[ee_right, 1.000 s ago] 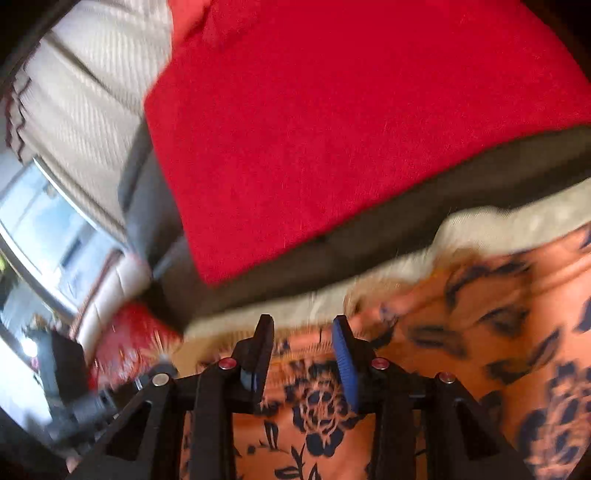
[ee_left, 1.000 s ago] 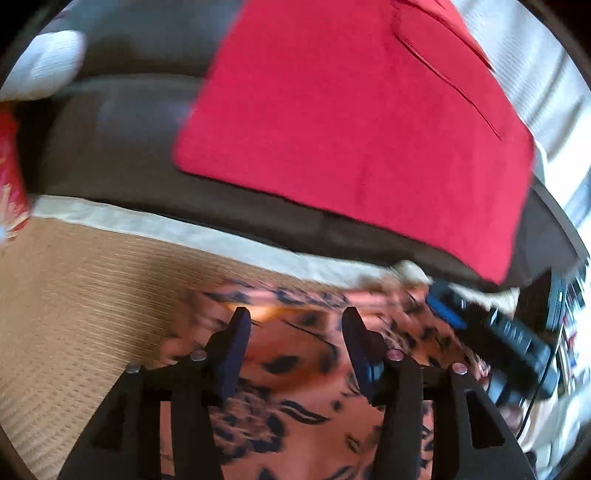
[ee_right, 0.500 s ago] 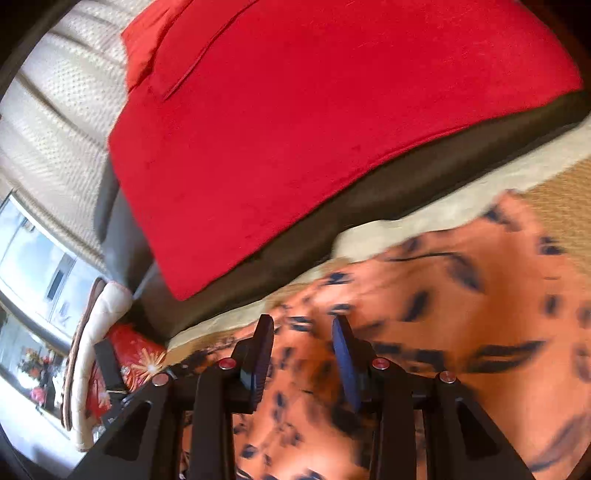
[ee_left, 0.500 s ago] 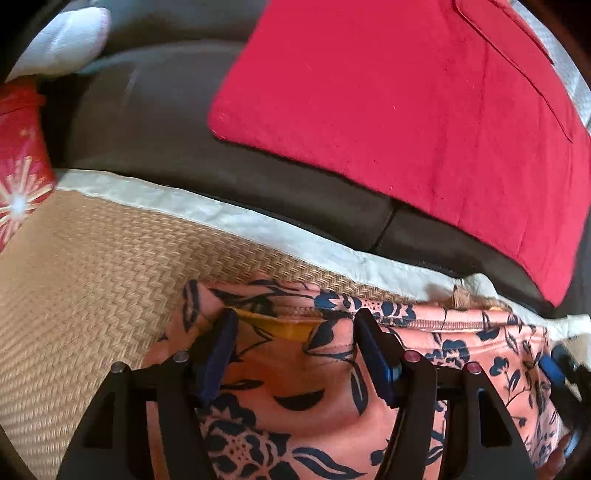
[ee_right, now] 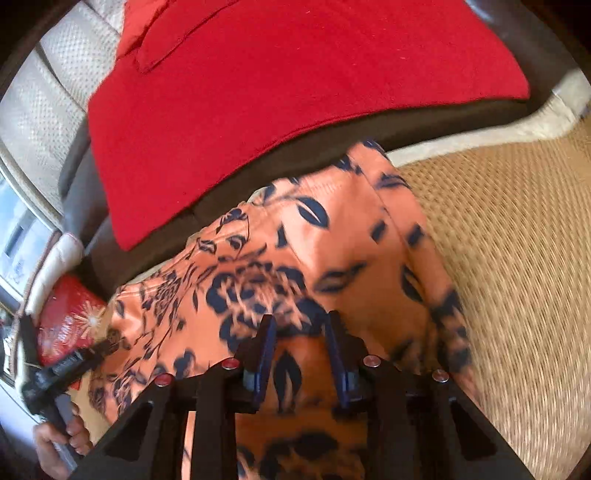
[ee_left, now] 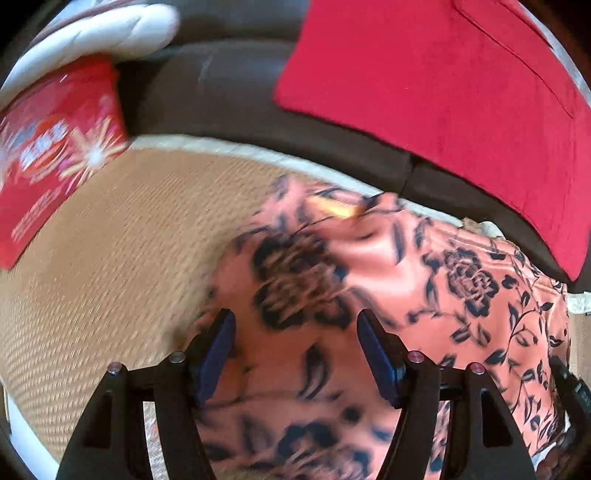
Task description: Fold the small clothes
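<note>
An orange garment with dark blue flowers [ee_left: 424,280] lies spread on a woven straw mat [ee_left: 110,280], its far edge near the sofa. My left gripper [ee_left: 295,332] hangs over the garment's left part. Its jaws are opening and only flat cloth shows in the wide gap, not pinched. In the right wrist view my right gripper [ee_right: 301,332] sits over the garment [ee_right: 332,236] near its right side. Its jaws are closing, the blue pads stand apart, and no fold is caught between them. A hand [ee_right: 59,439] holds the left gripper [ee_right: 62,365] at the lower left.
A red cloth [ee_left: 443,74] lies on the dark brown sofa seat [ee_left: 229,92] behind the mat. A red printed bag [ee_left: 48,162] and a white cushion [ee_left: 99,33] sit at the left. Bare mat [ee_right: 517,258] stretches to the right of the garment.
The left jaws have spread wider and that gripper has slid over the garment, tilting down. The right gripper has swept sideways along the cloth toward its right side, and its jaws have narrowed slightly.
</note>
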### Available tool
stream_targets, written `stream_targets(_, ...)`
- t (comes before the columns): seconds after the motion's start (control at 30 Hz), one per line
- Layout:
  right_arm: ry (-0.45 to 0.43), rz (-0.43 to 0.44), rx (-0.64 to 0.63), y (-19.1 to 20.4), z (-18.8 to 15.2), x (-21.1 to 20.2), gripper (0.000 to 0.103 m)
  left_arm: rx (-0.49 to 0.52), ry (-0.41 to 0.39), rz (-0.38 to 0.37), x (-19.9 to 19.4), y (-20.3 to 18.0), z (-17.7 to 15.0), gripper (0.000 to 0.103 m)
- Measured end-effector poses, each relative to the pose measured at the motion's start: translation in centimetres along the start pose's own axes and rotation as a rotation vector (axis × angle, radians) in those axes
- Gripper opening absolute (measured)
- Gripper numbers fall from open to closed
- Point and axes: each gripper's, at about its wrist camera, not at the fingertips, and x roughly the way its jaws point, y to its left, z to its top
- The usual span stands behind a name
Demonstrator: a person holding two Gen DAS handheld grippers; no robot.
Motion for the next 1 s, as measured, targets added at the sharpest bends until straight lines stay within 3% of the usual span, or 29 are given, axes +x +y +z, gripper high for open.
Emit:
stream_targets(0.17,0.020,0.063,0.126,-2.9,-3.2,-2.9,0.021,-0.051,0.016,0.045,-0.3,3.1,-2.9,0.072)
stream_targets(0.4,0.011,0.078,0.148,-3.0,-5.4,-6.6,0.023,-0.113,-0.006,-0.048,-2.9,5.6,-5.7,0.073)
stream_targets(0.5,-0.032,0.132,0.174,-3.2,-6.3,-9.2,0.025,-0.142,-0.056,-0.072,-4.8,6.6,-6.5,0.073)
stream_targets(0.7,-0.062,0.095,0.140,-2.1,-8.1,-11.6,0.040,-0.192,-0.188,-0.080,-5.6,8.1,-4.4,0.076)
stream_targets(0.73,-0.069,0.073,0.151,-2.3,-8.1,-11.8,0.053,-0.208,-0.183,-0.094,-5.6,8.5,-4.3,0.079)
stream_targets(0.8,-0.096,0.034,0.165,-2.9,-8.0,-12.5,0.066,-0.247,-0.149,-0.151,-4.6,8.9,-4.0,0.079)
stream_targets(0.87,-0.131,0.025,0.154,-2.8,-7.8,-12.9,0.066,-0.263,-0.111,-0.191,-3.6,8.6,-3.3,0.080)
stream_targets(1.0,-0.127,-0.048,0.118,-2.1,-7.5,-11.9,0.066,-0.170,-0.013,-0.147,-1.3,6.8,-3.0,0.082)
